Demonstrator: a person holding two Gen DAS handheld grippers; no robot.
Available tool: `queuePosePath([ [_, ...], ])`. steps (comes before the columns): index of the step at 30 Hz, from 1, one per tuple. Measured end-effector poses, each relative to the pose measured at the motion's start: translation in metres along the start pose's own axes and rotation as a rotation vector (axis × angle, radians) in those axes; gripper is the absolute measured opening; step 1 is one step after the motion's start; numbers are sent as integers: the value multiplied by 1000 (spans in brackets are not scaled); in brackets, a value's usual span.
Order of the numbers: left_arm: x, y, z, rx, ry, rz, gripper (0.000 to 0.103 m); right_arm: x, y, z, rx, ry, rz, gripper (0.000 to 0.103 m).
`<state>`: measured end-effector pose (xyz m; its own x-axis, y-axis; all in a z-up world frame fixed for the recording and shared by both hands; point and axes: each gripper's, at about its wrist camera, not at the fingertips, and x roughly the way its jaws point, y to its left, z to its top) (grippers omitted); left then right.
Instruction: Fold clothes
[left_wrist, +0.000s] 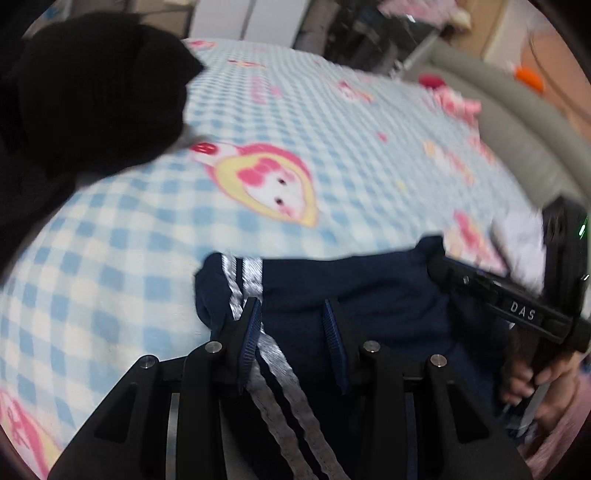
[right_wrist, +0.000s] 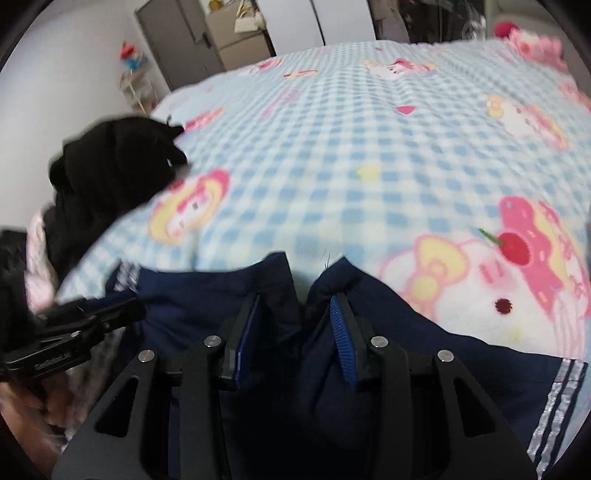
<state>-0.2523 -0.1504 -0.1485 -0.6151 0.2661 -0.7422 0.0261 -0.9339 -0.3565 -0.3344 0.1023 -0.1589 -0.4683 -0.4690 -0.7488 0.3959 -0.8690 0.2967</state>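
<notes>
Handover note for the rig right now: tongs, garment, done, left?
Left tongs: fingers straddle the silver-striped edge of the navy blue garment; grip unclear.
Right tongs: a bunched navy fold sits between the pads, grip likewise unclear.
Garment lies at the near edge of the blue-checked cartoon blanket; a black clothes heap sits to the left.
Done: no finished fold visible.
Left: fold the navy piece, then the black heap.

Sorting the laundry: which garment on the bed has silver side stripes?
The navy garment between both grippers' fingers; the black garment heaped at the bed's left edge is plain.
</notes>
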Motion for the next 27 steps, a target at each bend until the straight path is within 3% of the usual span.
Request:
queuePosePath([
  [3,-20,1,0,-38,-23,2,42,-20,-4,8,44,12,28,40],
  [8,-67,-38,-24,83,-25,61,42,-77,8,-9,-4,26,39,40],
  [12,-104,-58,-69,42,-91,19,42,-131,19,-59,-118,0,-46,47],
  [15,-111,-75,-100,71,-64,74,42,-156,15,-105,-142,-10,-140,47],
  [20,-99,-78,-137,69,42,182,42,-175,-22,-166,68,9,-140,47],
  [24,-96,-68,-139,64,47,344,46,-175,-29,-182,49,61,-231,47],
  [27,-115,-50,-136,-63,0,277,48,-184,-34,-186,68,55,-258,47],
])
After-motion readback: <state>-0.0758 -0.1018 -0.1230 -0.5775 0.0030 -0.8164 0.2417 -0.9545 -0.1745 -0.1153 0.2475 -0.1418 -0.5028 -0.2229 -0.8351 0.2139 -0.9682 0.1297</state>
